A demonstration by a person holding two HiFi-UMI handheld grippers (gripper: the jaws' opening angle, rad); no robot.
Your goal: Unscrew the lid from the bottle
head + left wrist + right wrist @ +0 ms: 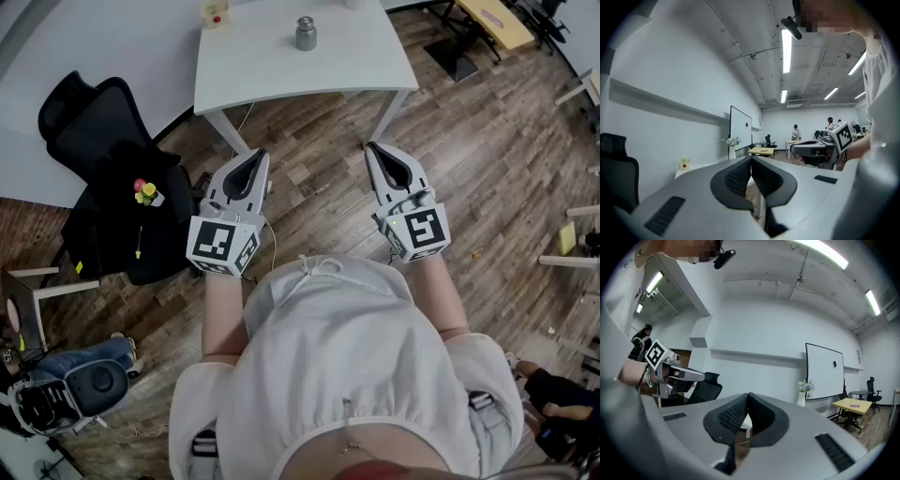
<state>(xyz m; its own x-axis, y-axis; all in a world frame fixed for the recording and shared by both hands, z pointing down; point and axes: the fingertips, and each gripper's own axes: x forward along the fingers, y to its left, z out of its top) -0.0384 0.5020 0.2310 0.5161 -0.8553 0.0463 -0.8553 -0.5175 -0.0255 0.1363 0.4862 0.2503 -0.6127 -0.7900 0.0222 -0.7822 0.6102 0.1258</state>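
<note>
Counted one black office chair (94, 112) at the far left, with one small yellow-and-red object (145, 191) lying on its dark seat. Noted one white counter (356, 56) on the far side, bearing two things. Saw one small box with a red spot (217, 12) by its far left edge. Saw to the right of that one small metal bottle (306, 35), upright, lid (306, 21) on. Counted two claws, held level and side by side over the wooden floor (319, 216), on the near side of the counter and well apart from the bottle. Found the left claw (255, 156) pinched fully together, nothing between its jaws. Placed the bottle between the two claws from left to right, though farther off. Found the right claw (375, 148) likewise closed tight and empty.
</note>
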